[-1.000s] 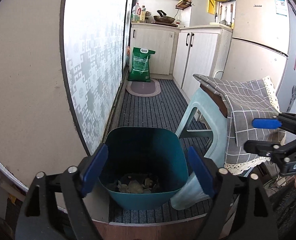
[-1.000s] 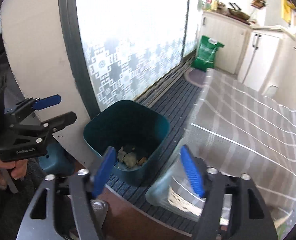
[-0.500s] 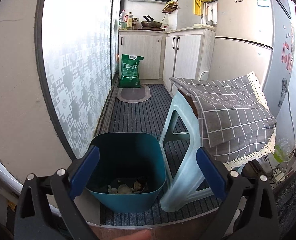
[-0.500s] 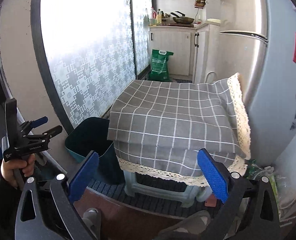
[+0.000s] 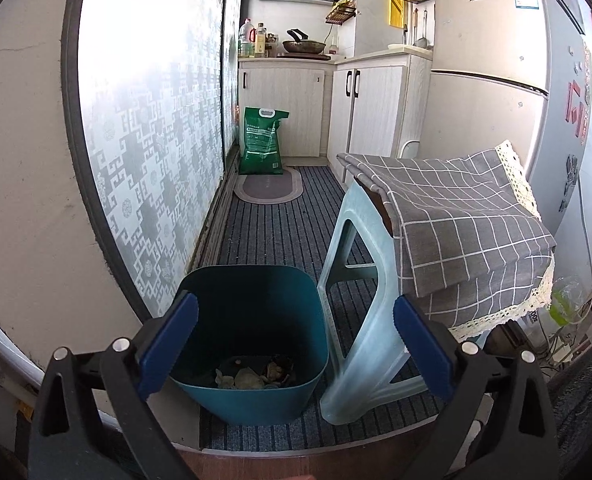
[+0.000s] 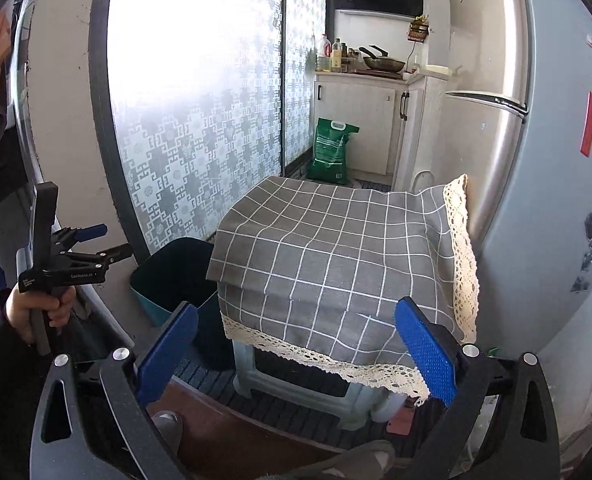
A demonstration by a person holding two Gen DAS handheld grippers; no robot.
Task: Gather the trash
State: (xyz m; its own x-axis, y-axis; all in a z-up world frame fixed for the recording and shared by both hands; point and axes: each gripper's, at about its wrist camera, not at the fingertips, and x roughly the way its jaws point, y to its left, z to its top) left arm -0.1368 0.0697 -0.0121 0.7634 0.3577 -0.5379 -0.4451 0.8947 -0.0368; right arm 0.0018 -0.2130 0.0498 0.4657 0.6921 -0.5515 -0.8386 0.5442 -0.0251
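Observation:
A teal trash bin [image 5: 252,312] stands on the striped floor mat by the patterned glass door, with crumpled scraps of trash [image 5: 252,374] at its bottom. My left gripper [image 5: 296,348] is open and empty, held above and just short of the bin. My right gripper [image 6: 296,354] is open and empty, facing a stool under a grey checked cloth [image 6: 335,252]. The bin [image 6: 176,276] shows left of the stool in the right wrist view, and the left gripper [image 6: 96,248] is held by a hand at the far left.
A pale plastic stool [image 5: 359,304] stands right of the bin, against a silver fridge [image 6: 535,160]. A green sack [image 5: 262,142] and a small oval mat [image 5: 268,188] lie by the far cabinets. A plastic bottle [image 5: 563,300] lies at the fridge's foot.
Both grippers have pulled back and risen from over the bin. The right gripper has swung right, from the bin to the cloth-covered stool. Both jaws stand wider than a second ago.

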